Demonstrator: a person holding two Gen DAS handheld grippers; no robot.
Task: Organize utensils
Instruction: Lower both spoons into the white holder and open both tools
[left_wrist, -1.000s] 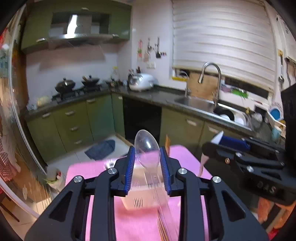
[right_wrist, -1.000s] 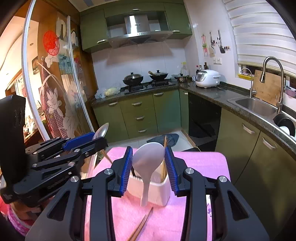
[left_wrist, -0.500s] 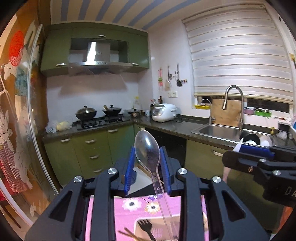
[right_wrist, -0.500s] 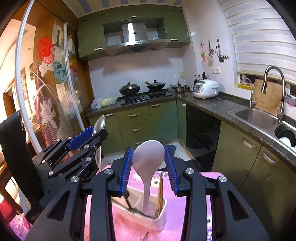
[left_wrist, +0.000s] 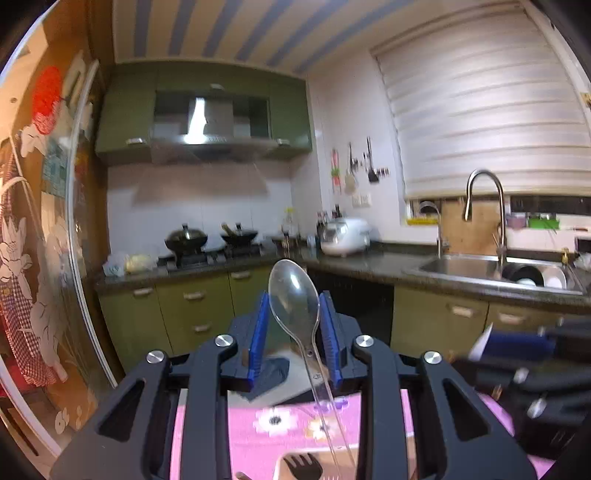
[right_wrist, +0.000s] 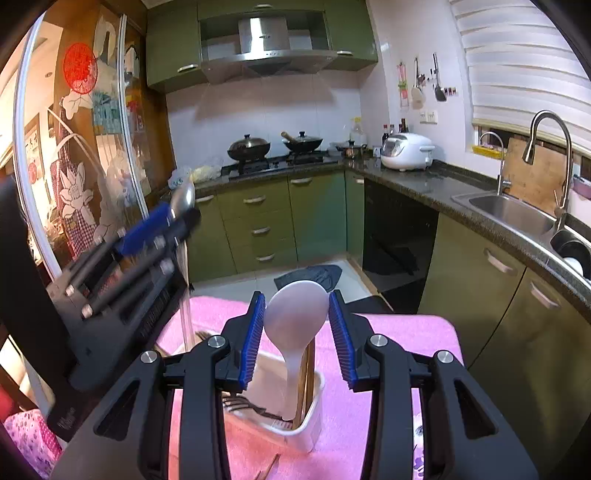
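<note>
Clear plastic spoon (left_wrist: 295, 295) sits clamped in left gripper (left_wrist: 294, 332); right gripper (right_wrist: 297, 336) clasps a smooth white ladle (right_wrist: 295, 317).

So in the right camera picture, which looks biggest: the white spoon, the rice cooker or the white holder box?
As they look in the right wrist view:
1. Holder box, though it is partly hidden.
2. White spoon, close to the camera, so it looks big.
3. Rice cooker, far back on the counter, so it may really be the largest.
</note>
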